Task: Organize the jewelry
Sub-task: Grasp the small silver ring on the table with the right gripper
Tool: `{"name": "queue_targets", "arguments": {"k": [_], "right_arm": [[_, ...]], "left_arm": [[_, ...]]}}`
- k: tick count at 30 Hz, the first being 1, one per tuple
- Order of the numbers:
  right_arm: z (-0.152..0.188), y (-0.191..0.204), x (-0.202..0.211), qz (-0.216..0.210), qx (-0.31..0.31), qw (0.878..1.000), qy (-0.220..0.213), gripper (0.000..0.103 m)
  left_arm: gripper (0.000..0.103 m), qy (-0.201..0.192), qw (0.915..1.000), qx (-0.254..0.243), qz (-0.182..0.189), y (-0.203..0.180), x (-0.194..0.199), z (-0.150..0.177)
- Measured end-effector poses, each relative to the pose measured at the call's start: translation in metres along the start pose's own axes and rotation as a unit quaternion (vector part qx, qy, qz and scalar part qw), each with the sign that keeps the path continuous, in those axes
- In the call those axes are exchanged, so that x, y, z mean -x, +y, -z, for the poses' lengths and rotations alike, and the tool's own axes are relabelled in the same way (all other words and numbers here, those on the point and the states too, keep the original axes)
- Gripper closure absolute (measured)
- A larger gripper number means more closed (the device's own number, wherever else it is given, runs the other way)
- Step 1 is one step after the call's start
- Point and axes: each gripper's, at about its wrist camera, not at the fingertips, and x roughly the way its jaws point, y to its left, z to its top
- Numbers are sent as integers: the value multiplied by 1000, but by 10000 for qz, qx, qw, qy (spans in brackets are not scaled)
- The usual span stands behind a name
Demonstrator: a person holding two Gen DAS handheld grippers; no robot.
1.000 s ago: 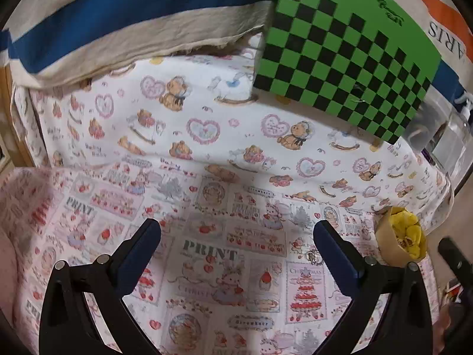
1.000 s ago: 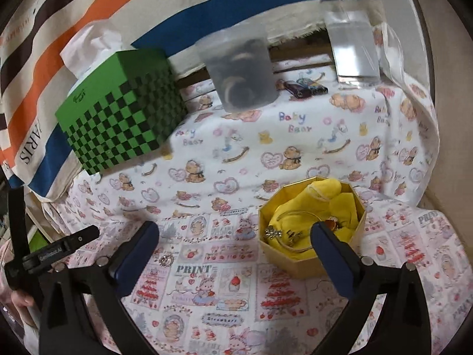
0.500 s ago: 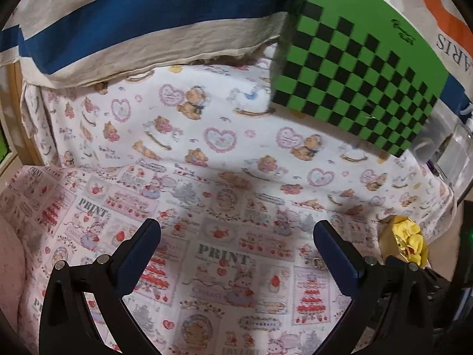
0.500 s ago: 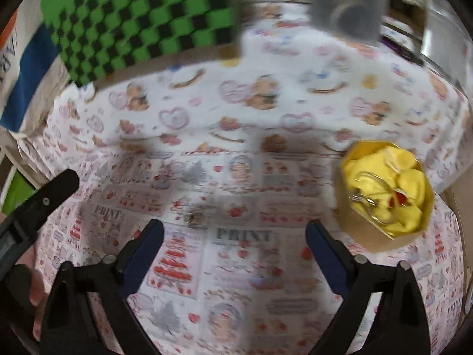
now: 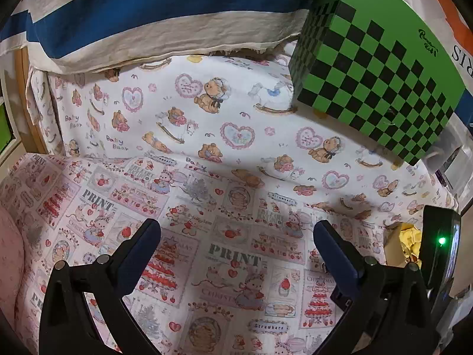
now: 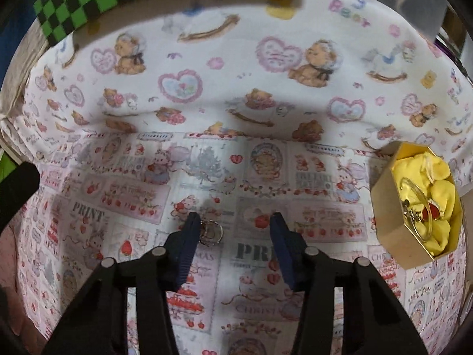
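Your right gripper (image 6: 233,224): fingers closing, half-wide; ring (image 6: 210,232) on cloth (image 6: 207,112) between them, against left finger, unpinched. Left gripper (image 5: 236,235): wide, empty. Yellow box (image 6: 387,238) right; bare cloth ahead.

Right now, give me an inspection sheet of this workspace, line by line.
Surface: printed cloth with teddy bears at the back and strawberry panels in front; bare patches between the items.
Job's things: small silver ring lying on the cloth; yellow hexagonal box at the right, holding yellow fabric, a bangle and a red-accented piece.
Clutter: green checkered box at the back; clear plastic cup beside it, blurred.
Grippers: left hand-held gripper open over bare cloth; right hand-held gripper closing, the ring between its jaws against the left finger, not yet pinched.
Cables: nothing seen.
Surroundings: striped fabric behind the surface.
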Motion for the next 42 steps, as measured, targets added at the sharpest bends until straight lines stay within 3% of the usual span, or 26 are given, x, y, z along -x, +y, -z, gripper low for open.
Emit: {"name": "queue_targets", "arguments": {"k": [8,17,23,29,33,37,39,42], "right_arm": [[0,11,-1,-221,87,9997,50,75],[7,30,3,-244,205,9995,70,76],[7,25,-2,-182,297,9994,67,83],[11,19,7,-325,163,9993,-96,83],[19,1,29,-416,141,9986,-299,83],[37,-26,53,-387,166,9976,-556,83],[43,-43,63,-425,98,9965,-719,83],[54,-72,78,-468,-56,9943,-955,83]], "left_arm": [[1,-6,10000,42,-26,0,0,0],[1,13,9999,116,-53,3,-3,-1],[1,-50,9996,212,-173,8,-3,-3],[1,60,9995,304,32,4,-7,2],[1,206,9993,-294,118,-24,-17,15],[1,435,9956,-646,513,-45,-28,25],[9,625,9922,-644,865,-49,-30,27],[19,690,9904,-694,977,-55,-31,30]]}}
